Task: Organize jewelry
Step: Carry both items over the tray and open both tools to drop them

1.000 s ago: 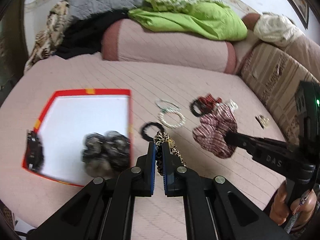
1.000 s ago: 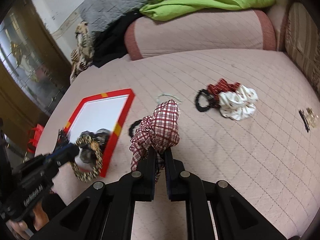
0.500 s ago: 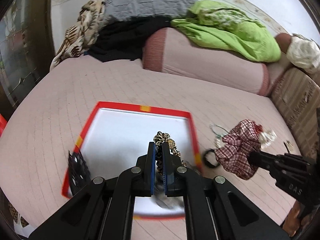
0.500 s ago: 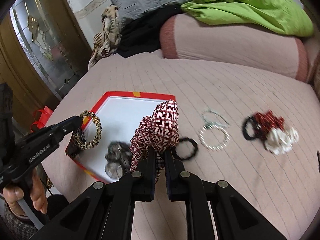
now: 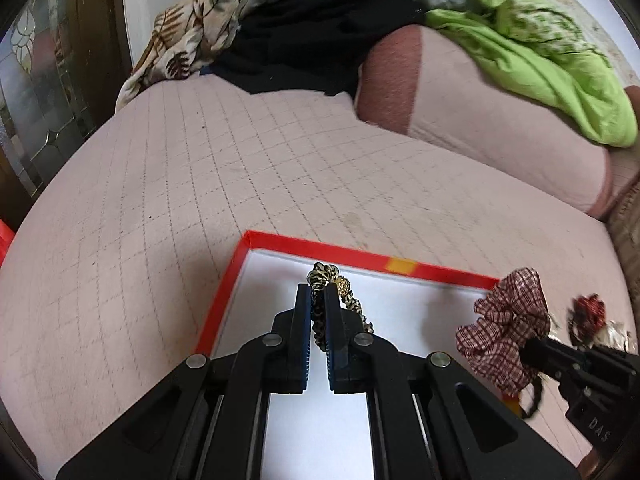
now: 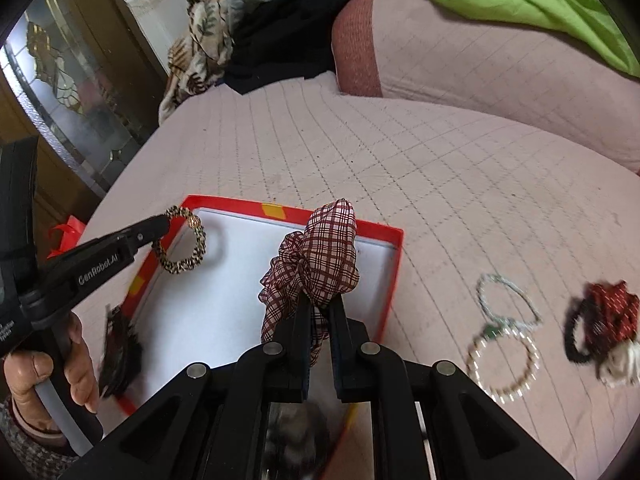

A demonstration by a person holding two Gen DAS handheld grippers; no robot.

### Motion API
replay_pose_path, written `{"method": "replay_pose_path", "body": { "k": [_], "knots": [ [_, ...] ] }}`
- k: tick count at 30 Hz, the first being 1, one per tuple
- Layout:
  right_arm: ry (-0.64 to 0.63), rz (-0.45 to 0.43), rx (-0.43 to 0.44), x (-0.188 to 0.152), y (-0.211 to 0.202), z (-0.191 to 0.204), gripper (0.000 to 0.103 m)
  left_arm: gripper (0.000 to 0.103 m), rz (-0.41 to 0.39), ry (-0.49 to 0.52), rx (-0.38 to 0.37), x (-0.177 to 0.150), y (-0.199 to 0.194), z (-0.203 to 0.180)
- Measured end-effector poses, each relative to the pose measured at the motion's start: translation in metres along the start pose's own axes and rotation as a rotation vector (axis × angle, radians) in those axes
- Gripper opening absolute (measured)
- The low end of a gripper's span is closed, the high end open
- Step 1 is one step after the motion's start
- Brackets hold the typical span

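Observation:
A red-rimmed white tray lies on the pink quilted bed. My left gripper is shut on a leopard-print hair tie and hangs over the tray's far left corner. My right gripper is shut on a red plaid scrunchie, above the tray's right part. A dark hair clip lies at the tray's left edge, and a grey furry piece shows between the right gripper's arms.
On the quilt right of the tray lie a pearl bracelet, a thin silver bracelet, and a heap of black, red and white hair ties. A bolster and piled clothes close off the far side. A hand holds the left gripper's handle.
Both grippers have swung left from the loose jewelry to over the tray, each still carrying its piece. The tray now lies directly under them.

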State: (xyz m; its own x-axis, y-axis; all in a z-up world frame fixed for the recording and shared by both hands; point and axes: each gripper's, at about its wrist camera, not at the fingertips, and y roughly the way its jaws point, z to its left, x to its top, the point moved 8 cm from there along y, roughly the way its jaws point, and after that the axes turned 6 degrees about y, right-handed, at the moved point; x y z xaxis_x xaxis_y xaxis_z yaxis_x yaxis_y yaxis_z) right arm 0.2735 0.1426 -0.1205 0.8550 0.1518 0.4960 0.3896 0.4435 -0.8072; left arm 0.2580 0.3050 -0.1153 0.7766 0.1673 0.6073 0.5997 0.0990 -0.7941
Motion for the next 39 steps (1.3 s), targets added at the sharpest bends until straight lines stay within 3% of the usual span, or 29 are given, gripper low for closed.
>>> {"method": "replay_pose_path", "body": {
  "k": [5, 12, 15, 16, 17, 18, 21, 28, 31, 39],
  "knots": [
    [0.027, 0.039, 0.001, 0.002, 0.028, -0.007, 0.010, 0.006, 0.039, -0.034, 0.003, 0.003, 0.031, 0.011],
    [0.033, 0.065, -0.012, -0.005, 0.044, -0.015, 0.010, 0.007, 0.061, -0.038, 0.003, 0.001, 0.045, 0.014],
    [0.034, 0.058, -0.024, -0.005, 0.044, -0.019, 0.012, 0.017, 0.056, -0.056, 0.012, 0.001, 0.046, 0.018],
    [0.030, 0.051, -0.032, -0.005, 0.042, -0.020, 0.015, 0.027, 0.055, -0.063, 0.013, 0.001, 0.045, 0.020],
    [0.025, 0.047, -0.034, -0.004, 0.042, -0.019, 0.026, 0.034, 0.049, -0.072, 0.015, 0.002, 0.042, 0.022],
    [0.012, 0.035, -0.044, -0.003, 0.038, -0.018, 0.039, 0.035, 0.043, -0.076, 0.016, 0.002, 0.039, 0.023],
    [-0.022, -0.014, -0.069, 0.000, 0.025, -0.014, 0.053, 0.035, 0.033, -0.085, 0.004, 0.003, 0.025, 0.023],
    [-0.046, -0.054, -0.071, -0.009, -0.011, -0.008, 0.054, 0.042, -0.027, -0.075, 0.008, -0.006, -0.035, 0.016],
    [-0.038, -0.060, -0.069, -0.021, -0.028, -0.012, 0.054, 0.051, -0.058, -0.080, -0.006, -0.018, -0.065, 0.009],
    [0.017, -0.054, -0.081, -0.067, -0.073, -0.044, 0.055, 0.055, -0.095, -0.074, -0.053, -0.063, -0.122, -0.036]
  ]
}}
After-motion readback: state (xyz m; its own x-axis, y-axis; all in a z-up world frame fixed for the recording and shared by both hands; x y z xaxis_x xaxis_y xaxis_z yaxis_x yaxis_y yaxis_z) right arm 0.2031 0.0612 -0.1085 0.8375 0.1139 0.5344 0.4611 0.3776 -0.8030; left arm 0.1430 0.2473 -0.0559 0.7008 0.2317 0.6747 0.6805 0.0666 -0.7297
